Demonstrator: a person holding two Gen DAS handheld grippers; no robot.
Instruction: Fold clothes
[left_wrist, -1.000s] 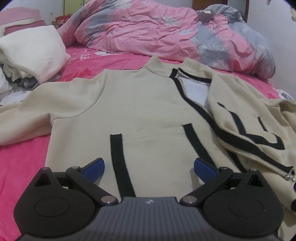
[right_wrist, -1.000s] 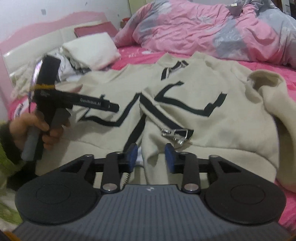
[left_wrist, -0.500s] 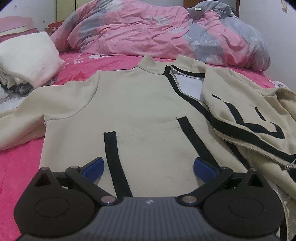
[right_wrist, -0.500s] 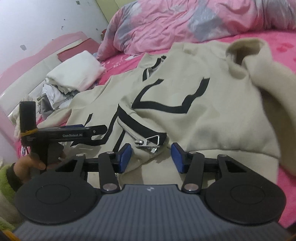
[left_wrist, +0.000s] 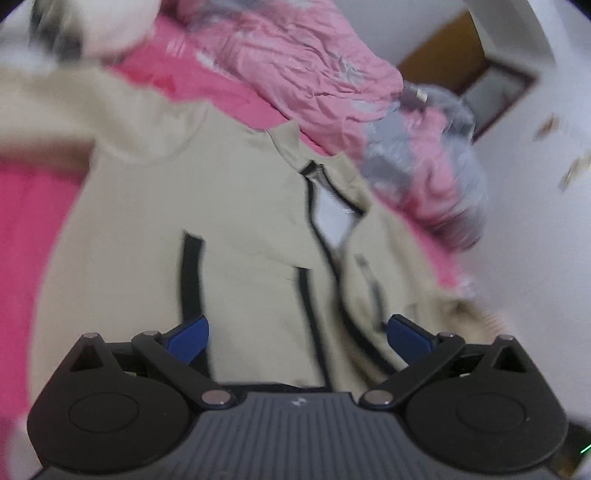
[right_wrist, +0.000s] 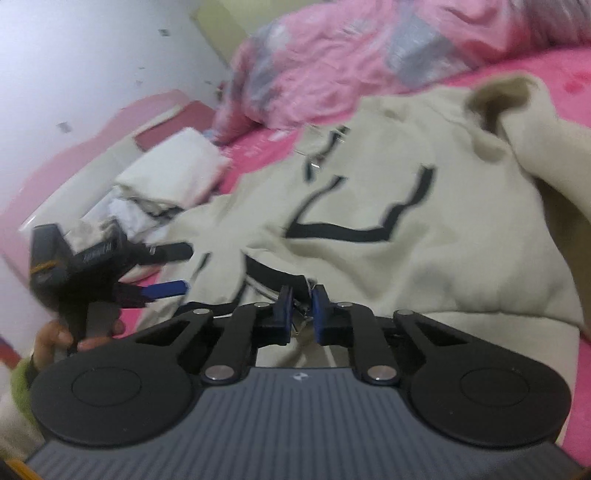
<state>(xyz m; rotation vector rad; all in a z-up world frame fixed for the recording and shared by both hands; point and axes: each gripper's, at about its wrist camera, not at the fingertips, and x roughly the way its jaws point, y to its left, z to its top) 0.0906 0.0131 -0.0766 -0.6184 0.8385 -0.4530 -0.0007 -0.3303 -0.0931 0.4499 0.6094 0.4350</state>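
Right wrist view: right gripper (right_wrist: 301, 308) just clenched on cream jacket's (right_wrist: 424, 266) zipper end.
Left gripper (left_wrist: 297, 334) fingers released above jacket on bed (right_wrist: 576, 70).

Right tongs (right_wrist: 301, 308) just closed, pinching cream jacket (right_wrist: 424, 266) zipper hem.

A fuzzy lime-green sleeve (right_wrist: 18, 380) is showing at eight o'clock in the right wrist view, covering the wrist behind the person's bare hand (right_wrist: 70, 334), whose fingers are peeking out just above it.
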